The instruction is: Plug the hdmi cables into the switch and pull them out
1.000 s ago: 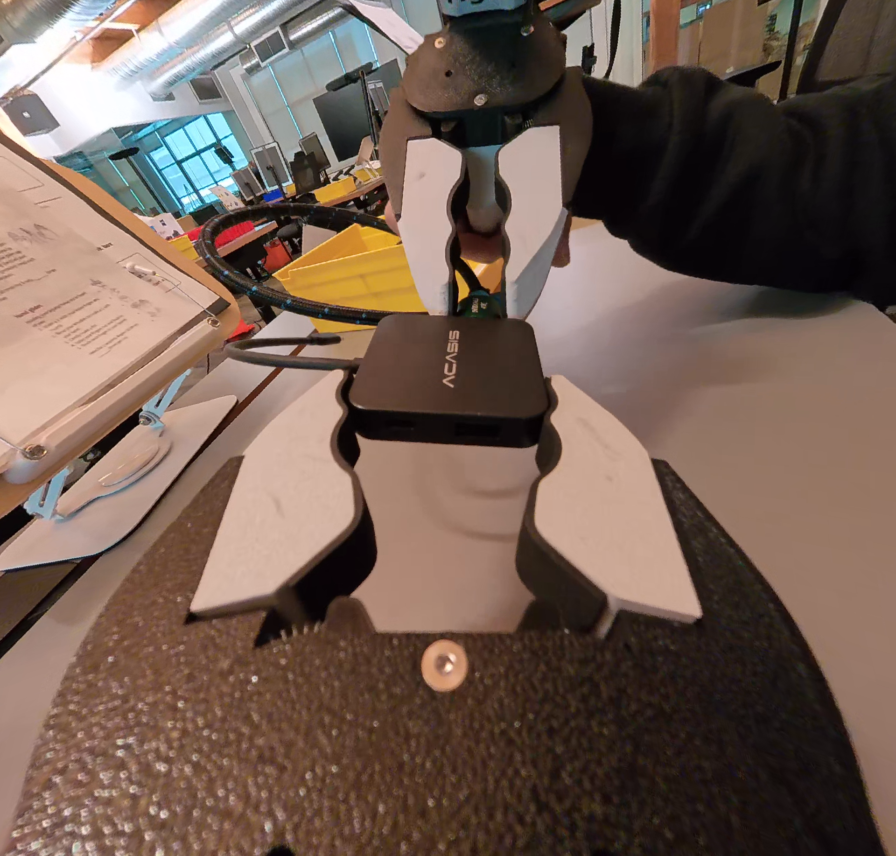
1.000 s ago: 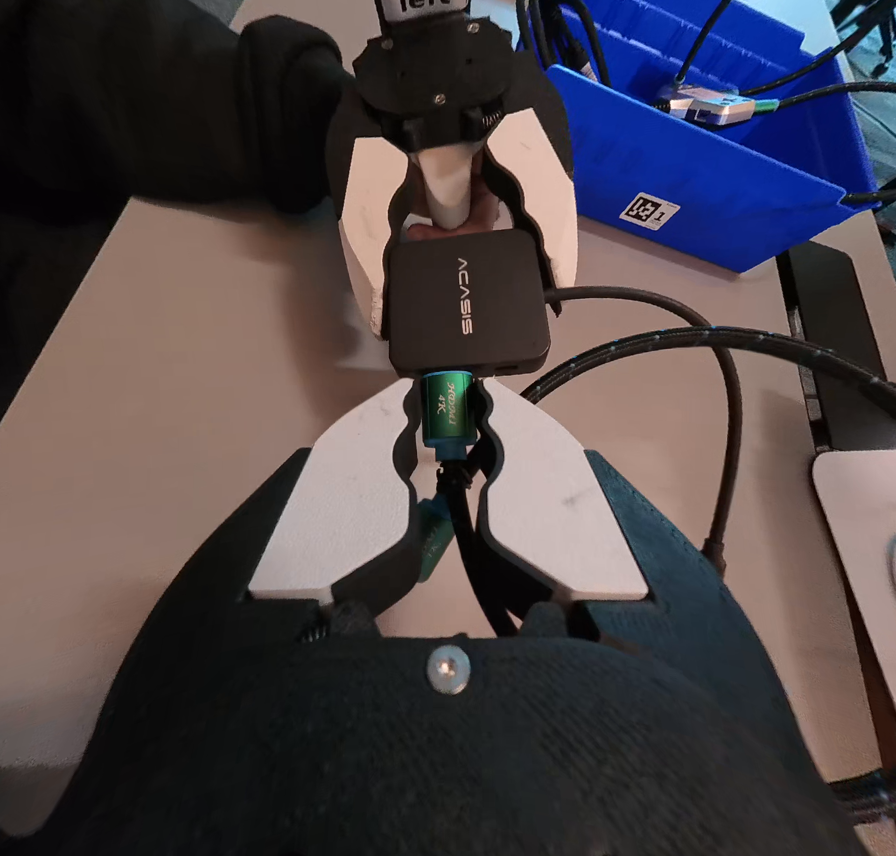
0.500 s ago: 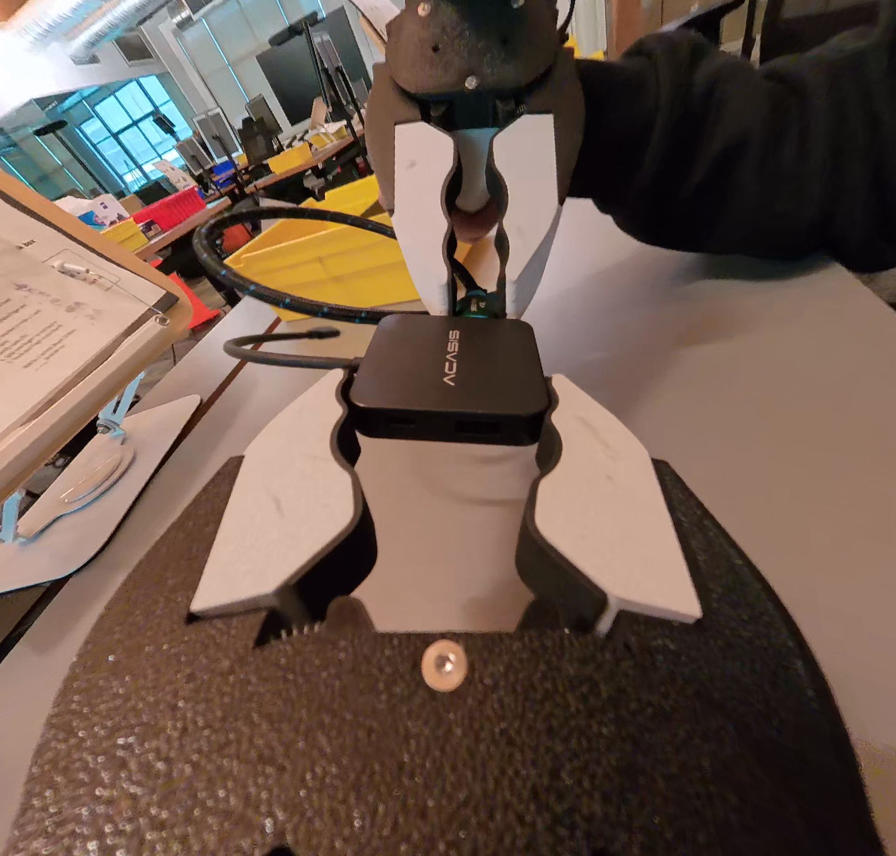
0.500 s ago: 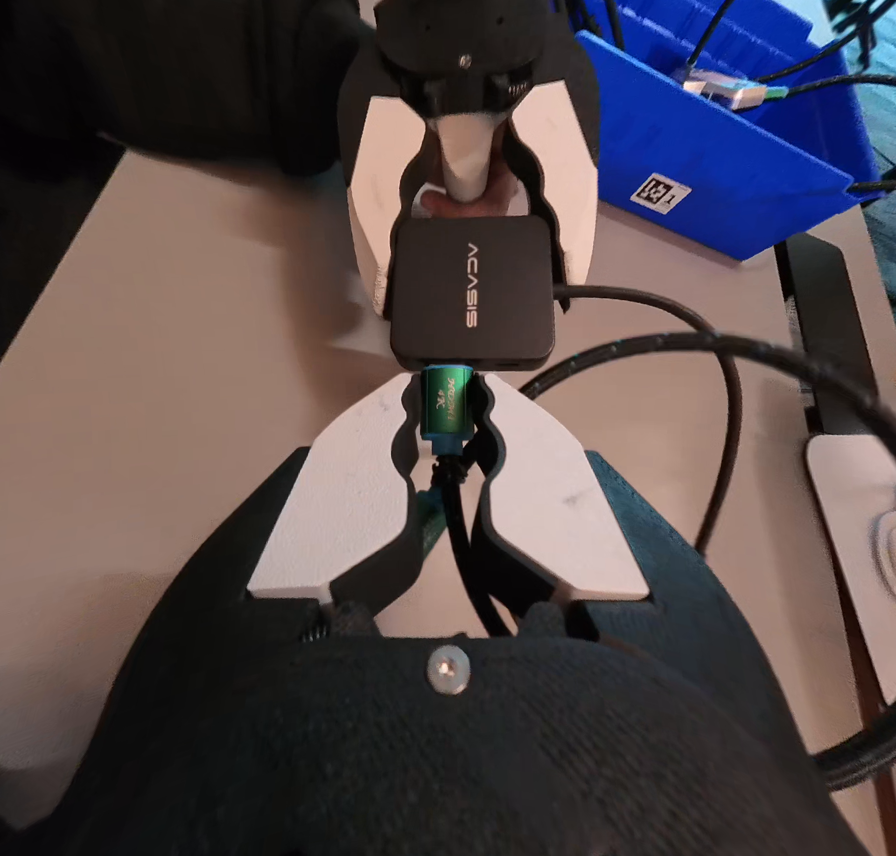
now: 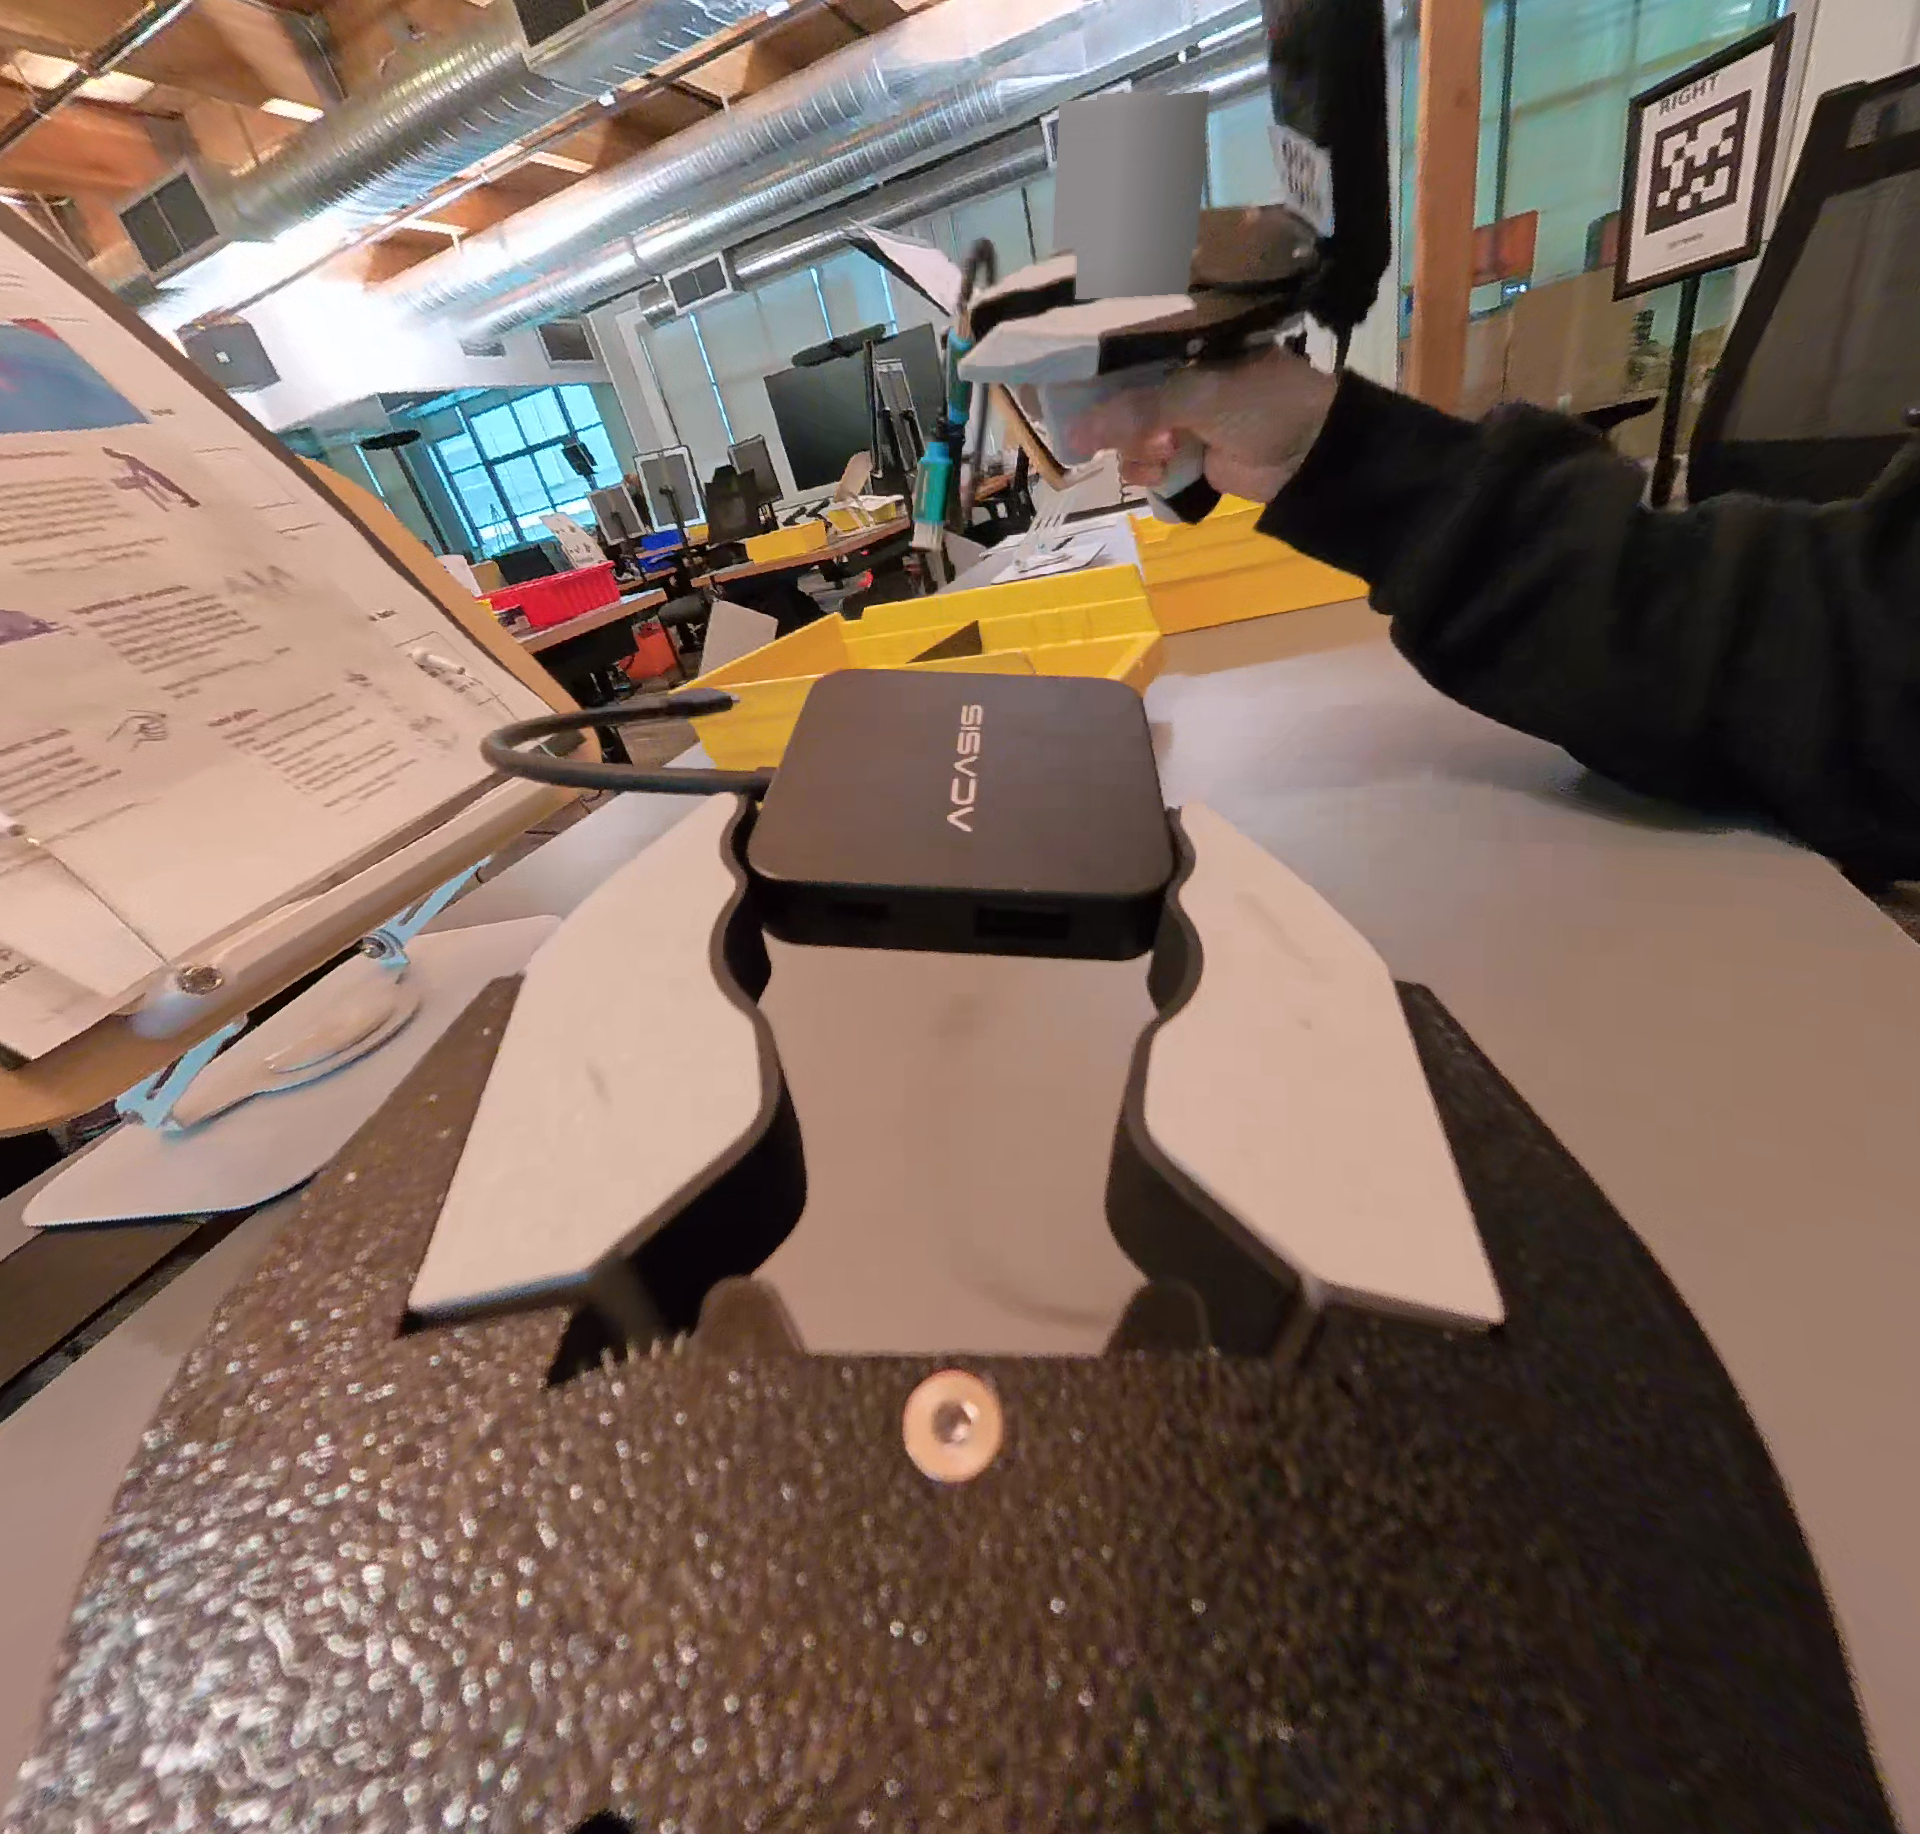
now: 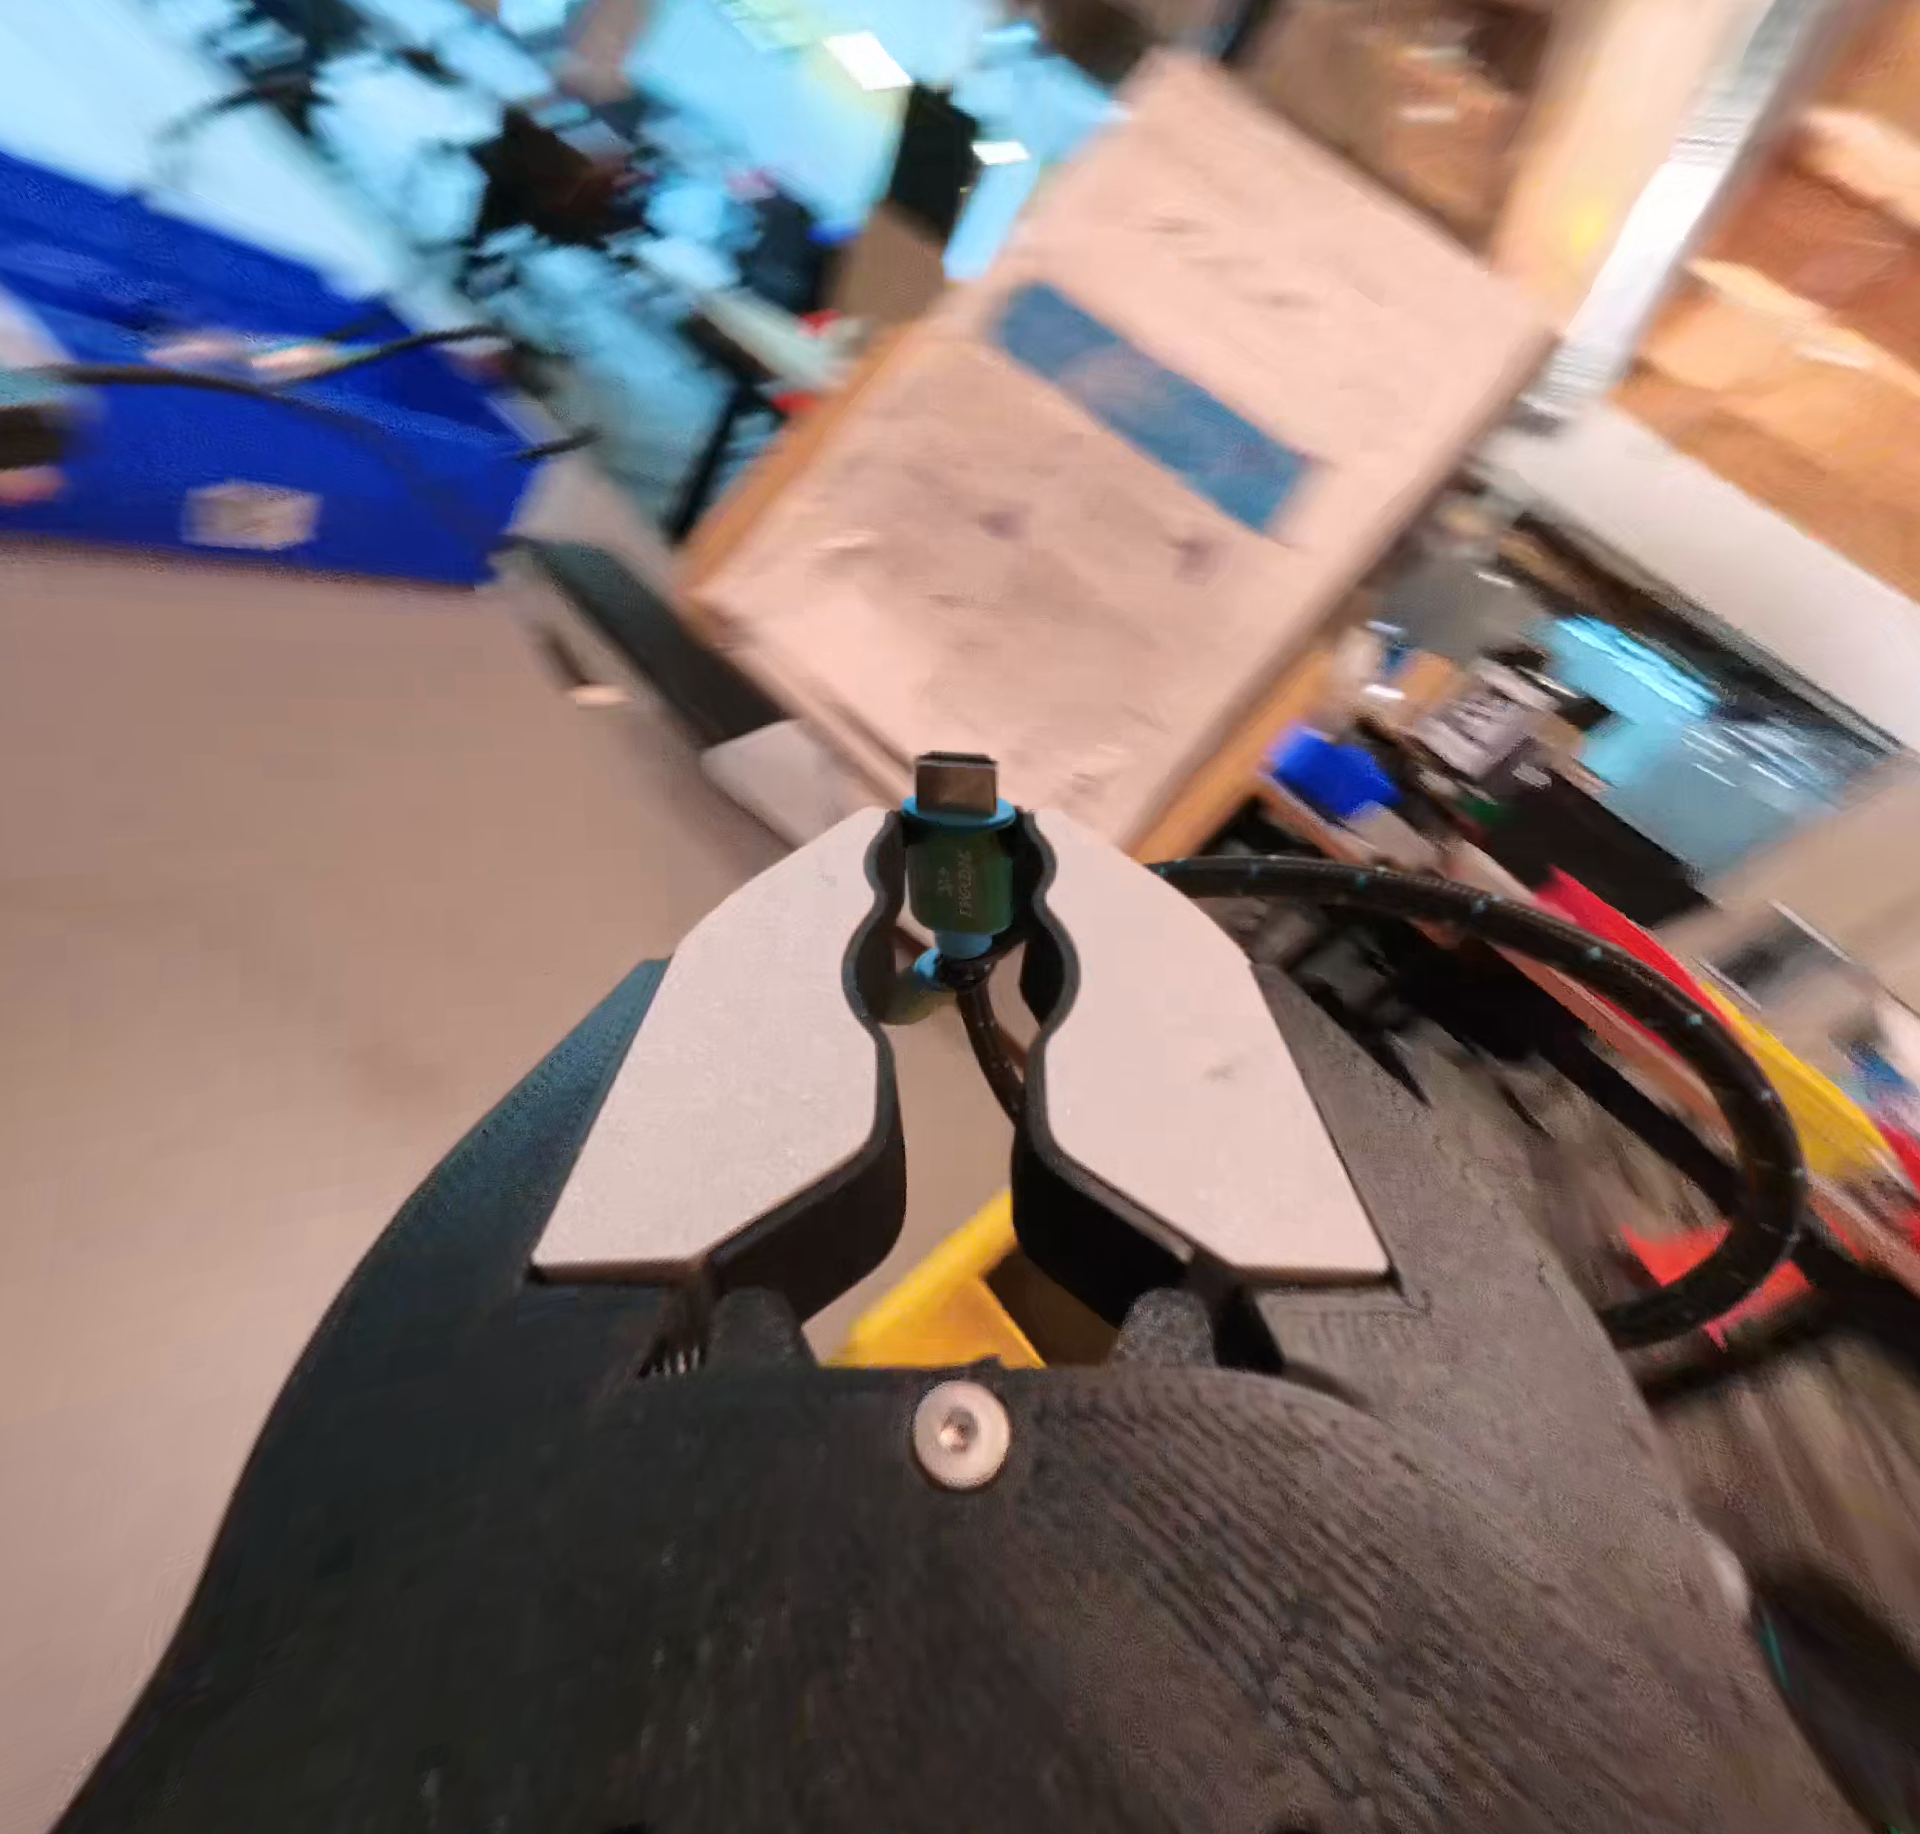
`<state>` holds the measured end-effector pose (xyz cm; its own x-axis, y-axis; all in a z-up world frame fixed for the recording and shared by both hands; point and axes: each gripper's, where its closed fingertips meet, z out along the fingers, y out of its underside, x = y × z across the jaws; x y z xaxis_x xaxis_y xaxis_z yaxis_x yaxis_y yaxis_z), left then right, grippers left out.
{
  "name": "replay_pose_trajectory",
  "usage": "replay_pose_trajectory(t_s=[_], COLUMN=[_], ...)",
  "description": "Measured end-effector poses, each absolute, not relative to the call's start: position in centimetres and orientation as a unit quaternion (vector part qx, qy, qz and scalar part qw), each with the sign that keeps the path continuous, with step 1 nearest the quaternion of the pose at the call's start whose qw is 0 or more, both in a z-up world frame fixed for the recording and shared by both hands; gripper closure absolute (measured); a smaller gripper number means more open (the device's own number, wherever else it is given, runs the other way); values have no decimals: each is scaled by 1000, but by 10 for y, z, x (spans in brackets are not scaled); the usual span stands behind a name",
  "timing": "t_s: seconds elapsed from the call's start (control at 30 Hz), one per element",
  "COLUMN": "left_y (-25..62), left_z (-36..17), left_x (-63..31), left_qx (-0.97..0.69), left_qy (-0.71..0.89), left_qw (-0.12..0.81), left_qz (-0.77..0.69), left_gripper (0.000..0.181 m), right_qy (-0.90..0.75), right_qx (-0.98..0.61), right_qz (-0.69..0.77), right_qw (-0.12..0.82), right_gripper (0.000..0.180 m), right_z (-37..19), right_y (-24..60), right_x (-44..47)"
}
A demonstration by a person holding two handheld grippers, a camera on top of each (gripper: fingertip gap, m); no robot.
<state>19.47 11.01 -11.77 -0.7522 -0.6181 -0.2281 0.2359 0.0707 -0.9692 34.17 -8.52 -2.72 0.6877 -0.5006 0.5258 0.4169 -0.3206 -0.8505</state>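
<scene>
My left gripper [image 5: 961, 849] is shut on the black switch [image 5: 956, 797] and holds it by its two sides, level above the grey table [image 5: 1610, 1005]. The switch's near side shows two empty ports, and its own thin black lead [image 5: 582, 756] runs off to the left. My right gripper [image 6: 956, 849] is shut on the green HDMI plug [image 6: 958, 885]. The plug's metal tip [image 6: 956, 782] is bare and free in the air. The black braided cable [image 6: 1662, 1005] loops off to the right. In the left wrist view the right gripper [image 5: 1039, 350] is raised at the upper right, well away from the switch.
A slanted document stand [image 5: 208, 693] stands close on the left. Yellow bins [image 5: 935, 641] sit behind the switch. A person's dark sleeve [image 5: 1610, 621] reaches across the table's right side. In the blurred right wrist view a blue bin [image 6: 260, 454] lies at the far left.
The right gripper has pulled the green plug out of the switch's far side and swung up and away with it. The left gripper still holds the switch in the same grip.
</scene>
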Motion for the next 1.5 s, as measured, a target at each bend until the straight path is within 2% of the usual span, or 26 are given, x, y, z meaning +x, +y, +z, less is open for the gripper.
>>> replay_pose_trajectory(t_s=[0.07,0.2,0.43,0.53,0.6,0.77,0.93,1.07,1.27,1.37,1.43,1.47,1.5], left_y=[110,102,95,96,95,92,93,91,85,81,77,75,73], left_z=[-118,-122,-127,-126,-126,-125,-126,-122,-123,-129,-136,-139,-142], left_x=[195,194,193,193,193,194,197,194,192,195,196,197,198], left_qx=[-148,-139,-131,-133,-133,-128,-126,-108,-73,-57,-47,-43,-40], left_qy=[655,667,680,678,677,678,678,676,686,700,714,720,725], left_qw=[316,305,297,298,297,304,327,346,382,404,412,415,419], left_qz=[-670,-665,-657,-659,-660,-657,-647,-642,-615,-586,-564,-554,-545], left_gripper=[109,108,109,109,109,108,109,109,109,109,109,109,109], right_qy=[139,283,350,354,348,258,108,113,117,108,99,96,90], right_qx=[-670,-679,-696,-678,-663,-699,-748,-756,-684,-675,-683,-684,-678], right_qz=[-440,-406,-305,-265,-247,-102,72,210,406,441,461,468,475], right_qw=[581,542,548,587,616,659,651,610,595,582,558,552,553], right_gripper=[159,160,157,116,96,86,93,91,100,110,125,140,163], right_z=[-29,-89,-141,-126,-108,-77,-80,-115,-120,-121,-128,-131,-130], right_y=[-133,-178,-174,-171,-173,-131,-34,30,67,75,80,82,84], right_x=[381,434,455,449,440,381,296,260,216,200,187,183,181])
